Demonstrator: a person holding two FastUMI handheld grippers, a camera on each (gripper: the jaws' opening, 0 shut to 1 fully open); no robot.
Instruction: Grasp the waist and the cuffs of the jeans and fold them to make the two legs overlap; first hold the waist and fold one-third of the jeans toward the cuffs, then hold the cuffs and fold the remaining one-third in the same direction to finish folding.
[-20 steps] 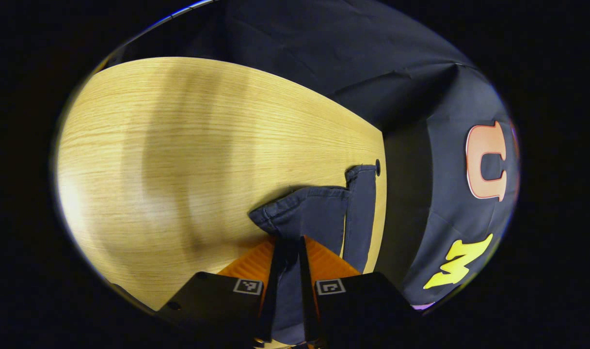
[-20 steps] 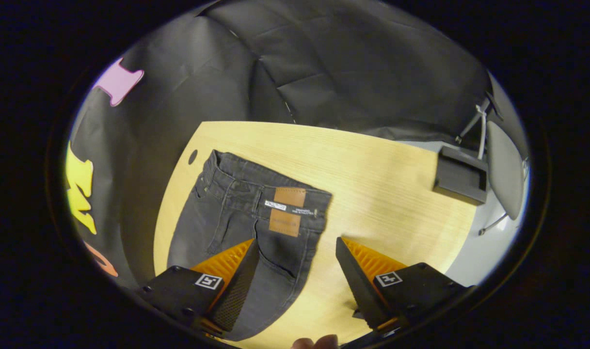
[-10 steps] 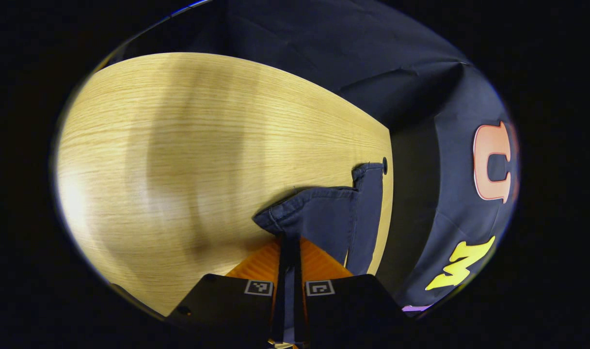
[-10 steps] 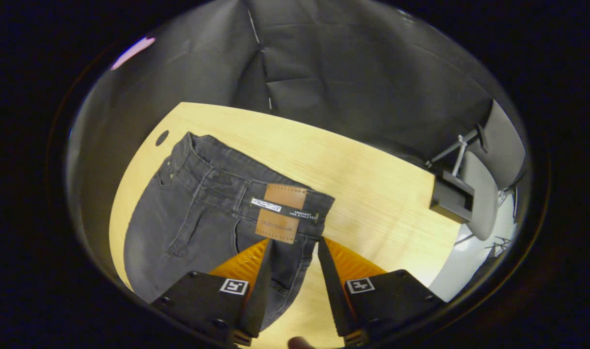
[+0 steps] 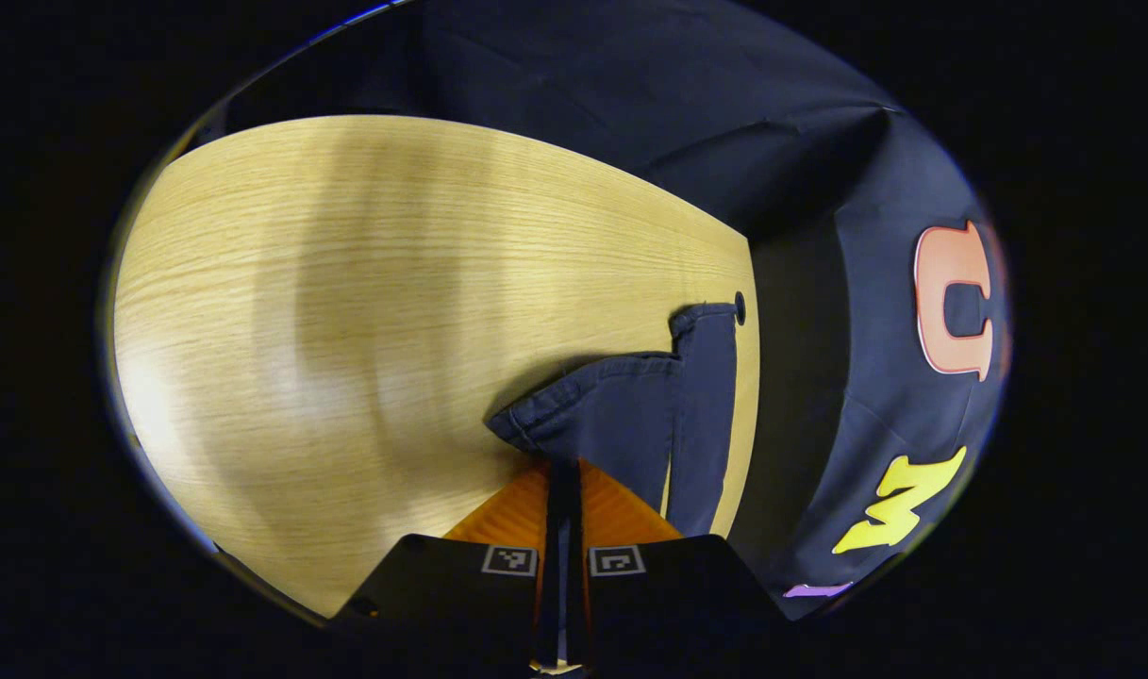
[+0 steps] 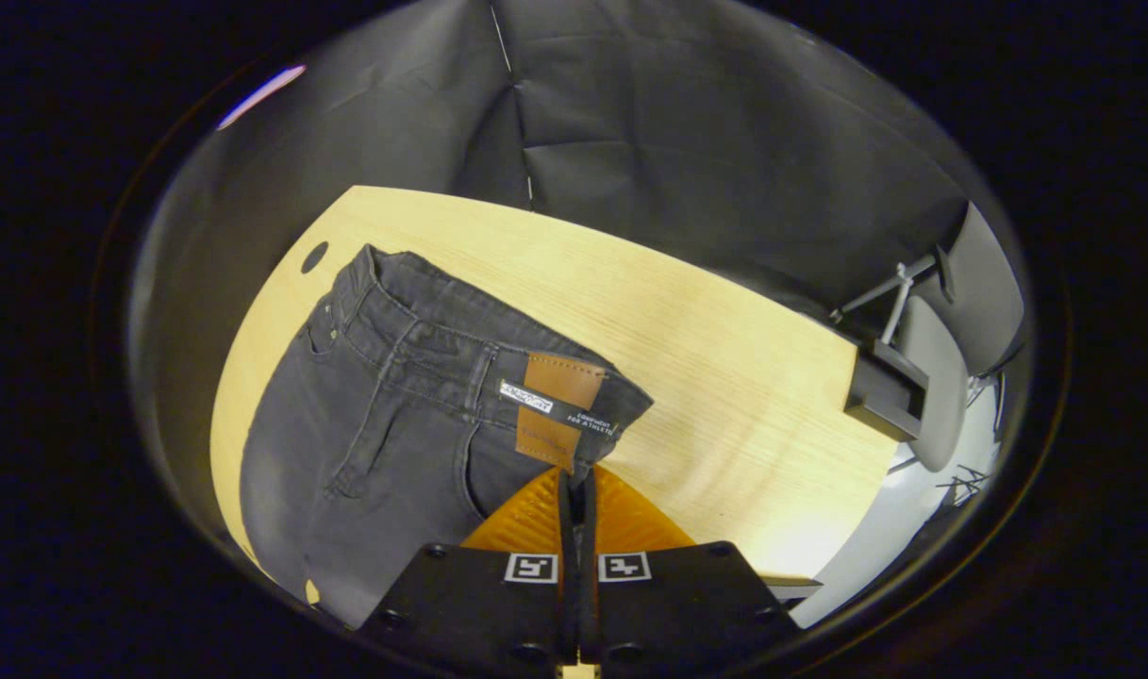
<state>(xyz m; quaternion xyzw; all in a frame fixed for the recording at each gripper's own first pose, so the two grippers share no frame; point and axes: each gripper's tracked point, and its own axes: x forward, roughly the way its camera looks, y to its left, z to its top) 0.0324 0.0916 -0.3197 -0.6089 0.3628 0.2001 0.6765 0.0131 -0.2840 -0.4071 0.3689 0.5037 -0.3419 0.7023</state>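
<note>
Jeans (image 6: 385, 415) lie along the bench (image 5: 347, 283) edge; left hand-held gripper (image 5: 562, 471) pinches a cuff (image 5: 611, 405), right hand-held gripper (image 6: 578, 481) clamps the waist (image 6: 460, 349), likely readying the leg-over-leg fold.

We now see the right gripper (image 6: 576, 490) clamped on the dark grey denim jeans' (image 6: 385, 415) waist at 6 o'clock, no longer gaping.

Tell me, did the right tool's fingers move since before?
Yes. The right tool closed its fingers, wide apart earlier, onto the jeans below the leather patch.
</note>
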